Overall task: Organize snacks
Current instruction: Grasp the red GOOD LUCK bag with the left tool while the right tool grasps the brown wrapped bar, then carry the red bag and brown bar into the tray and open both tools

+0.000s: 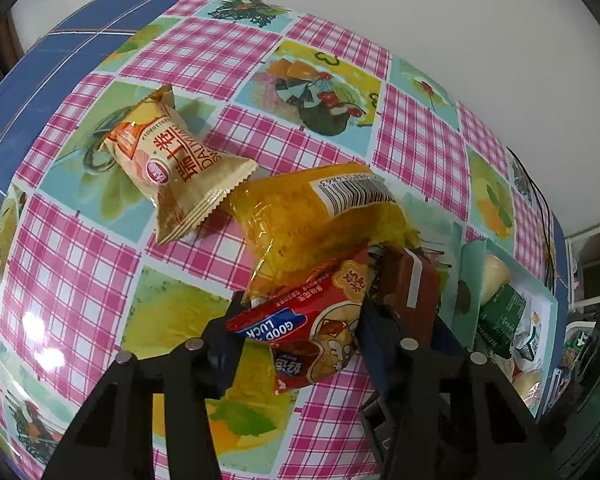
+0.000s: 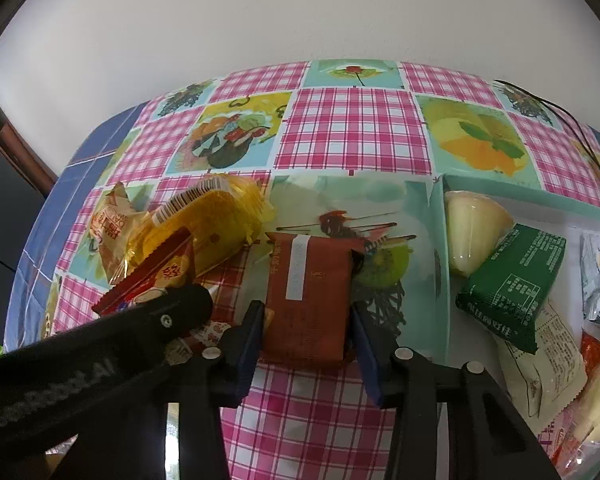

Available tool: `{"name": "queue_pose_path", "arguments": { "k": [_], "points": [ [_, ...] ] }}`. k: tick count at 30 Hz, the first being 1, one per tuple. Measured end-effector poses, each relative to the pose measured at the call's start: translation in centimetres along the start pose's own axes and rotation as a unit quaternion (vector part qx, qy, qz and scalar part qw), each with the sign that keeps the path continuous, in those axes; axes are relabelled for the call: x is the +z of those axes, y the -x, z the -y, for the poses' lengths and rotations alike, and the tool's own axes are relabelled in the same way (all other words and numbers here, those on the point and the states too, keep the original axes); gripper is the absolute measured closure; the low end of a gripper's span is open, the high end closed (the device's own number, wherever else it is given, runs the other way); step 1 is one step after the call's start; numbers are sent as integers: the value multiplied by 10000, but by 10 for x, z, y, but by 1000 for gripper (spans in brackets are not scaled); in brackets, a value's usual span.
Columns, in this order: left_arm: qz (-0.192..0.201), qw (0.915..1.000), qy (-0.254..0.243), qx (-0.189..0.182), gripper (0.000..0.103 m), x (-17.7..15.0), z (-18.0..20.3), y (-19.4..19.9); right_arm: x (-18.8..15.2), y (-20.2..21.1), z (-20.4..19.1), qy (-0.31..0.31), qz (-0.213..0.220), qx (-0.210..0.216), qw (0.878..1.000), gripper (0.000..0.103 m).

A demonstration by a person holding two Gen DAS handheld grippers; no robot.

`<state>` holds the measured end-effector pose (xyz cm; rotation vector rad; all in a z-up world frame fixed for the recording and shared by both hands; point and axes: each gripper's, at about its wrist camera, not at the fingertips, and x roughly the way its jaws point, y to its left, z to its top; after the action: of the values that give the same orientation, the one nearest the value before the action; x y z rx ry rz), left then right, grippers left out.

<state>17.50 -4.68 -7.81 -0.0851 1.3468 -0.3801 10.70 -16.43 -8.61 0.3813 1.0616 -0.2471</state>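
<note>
The left gripper (image 1: 300, 326) is closed on the red snack pack (image 1: 308, 316), pads pressing both sides. This pack lies on the worktop (image 1: 80, 272) w/ the checked cloth, touching the yellow pack (image 1: 300, 216) at its 12 o'clock. The beige pack (image 1: 172, 160) lies at approx. 10 o'clock of the yellow one, touching it. The right gripper (image 2: 308, 330) is closed on the brown pack (image 2: 308, 296), which sits flat on the worktop. At 3 o'clock of the brown pack is the teal tray (image 2: 438, 264); inside are a green pack (image 2: 508, 284), a pale jelly cup (image 2: 472, 236) and other snacks.
</note>
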Motion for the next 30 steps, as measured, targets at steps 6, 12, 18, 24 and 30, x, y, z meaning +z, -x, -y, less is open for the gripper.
{"name": "queue_pose_path", "arguments": {
  "k": [6,12,18,24,30],
  "points": [
    [115,9999,40,-88,55,1,0,11,1,8,1,-66,18,62,10000,61],
    [420,9991,-17,-101,55,2,7,35,6,27,6,-174,104,153,9997,61],
    [733,9972,-163,-63,55,4,24,58,14,54,13,-236,291,134,9992,61],
    [901,9956,-253,-70,55,2,41,72,18,73,29,-331,356,99,9988,61],
    [897,9950,-426,-88,55,-7,66,70,18,87,58,-545,423,20,9976,61]
  ]
}}
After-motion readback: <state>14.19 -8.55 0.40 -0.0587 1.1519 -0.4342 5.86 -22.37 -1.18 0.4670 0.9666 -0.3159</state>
